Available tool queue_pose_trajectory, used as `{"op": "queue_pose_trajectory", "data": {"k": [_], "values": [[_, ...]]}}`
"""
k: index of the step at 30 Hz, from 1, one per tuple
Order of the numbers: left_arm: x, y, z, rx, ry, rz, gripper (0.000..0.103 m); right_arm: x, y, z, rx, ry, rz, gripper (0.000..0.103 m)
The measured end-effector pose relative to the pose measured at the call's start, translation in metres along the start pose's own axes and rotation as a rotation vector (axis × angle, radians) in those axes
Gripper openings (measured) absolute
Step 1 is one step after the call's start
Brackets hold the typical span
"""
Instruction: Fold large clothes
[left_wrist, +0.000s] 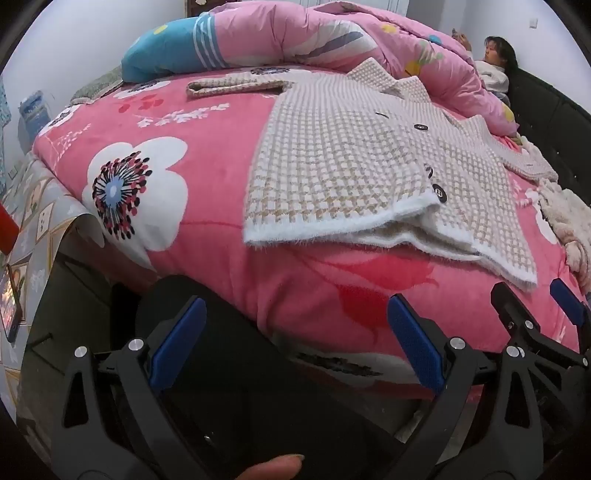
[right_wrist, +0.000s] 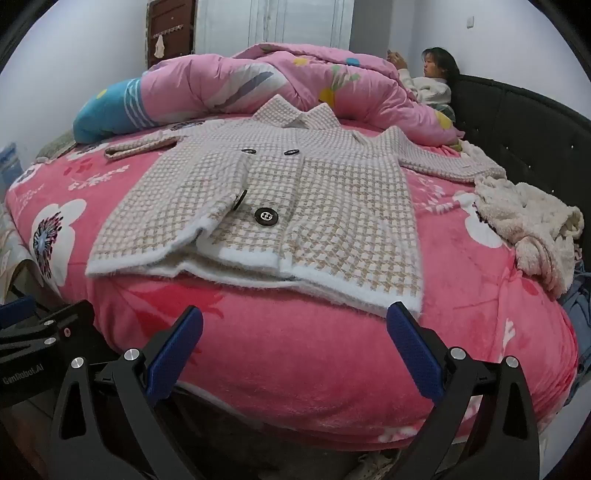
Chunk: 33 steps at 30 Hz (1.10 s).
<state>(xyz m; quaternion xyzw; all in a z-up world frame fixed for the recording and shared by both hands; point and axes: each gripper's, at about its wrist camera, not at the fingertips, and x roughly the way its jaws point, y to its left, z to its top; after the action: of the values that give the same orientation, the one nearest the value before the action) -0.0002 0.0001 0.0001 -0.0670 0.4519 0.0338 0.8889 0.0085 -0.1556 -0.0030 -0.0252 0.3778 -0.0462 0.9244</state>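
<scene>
- Blue-padded fingers (right_wrist: 173, 354) of the right gripper (right_wrist: 293, 349) are seen spread wide and empty at the near edge of the bed, aimed at the cardigan's white hem; nothing is grasped.
- Just below the cardigan's near-left corner, the left gripper (left_wrist: 295, 341) is likewise held released, its pads (left_wrist: 415, 345) apart and closed on nothing. Both tools are held low and level, side by side, short of the hem and apart from it.
- Spread face-up and buttoned on the pink floral blanket (right_wrist: 461, 314), the checked cardigan (right_wrist: 295, 206) is shown with its hem toward the cameras and collar away, a layout judged to suit a sleeves-in fold.
- One sleeve (left_wrist: 236, 86) is stretched out to the cardigan's left and the other (right_wrist: 450, 166) to its right; no fold is judged to have been made yet.
- One front panel's lower corner is lifted and rumpled beside a black button (right_wrist: 264, 216), and smoothing may be called for first.
- To the cardigan's right a fluffy cream garment (right_wrist: 528, 229) is heaped; beyond the collar a pink quilt (right_wrist: 258, 85) is bunched.
- Beyond the quilt, a seated person (right_wrist: 432, 81) is pictured against a dark headboard (right_wrist: 524, 122).
</scene>
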Motion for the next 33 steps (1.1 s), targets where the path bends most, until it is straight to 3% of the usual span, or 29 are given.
{"op": "queue_pose_trajectory", "data": {"k": [14,33], "values": [[0.004,0.002,-0.014,0.000,0.013,0.012,0.095,0.002,0.004,0.002,-0.002,0.015,0.013,0.097],[0.008,0.002,-0.005,0.001,0.035,0.015,0.095,0.002,0.007,0.000,0.010,0.032,0.028,0.097]]}}
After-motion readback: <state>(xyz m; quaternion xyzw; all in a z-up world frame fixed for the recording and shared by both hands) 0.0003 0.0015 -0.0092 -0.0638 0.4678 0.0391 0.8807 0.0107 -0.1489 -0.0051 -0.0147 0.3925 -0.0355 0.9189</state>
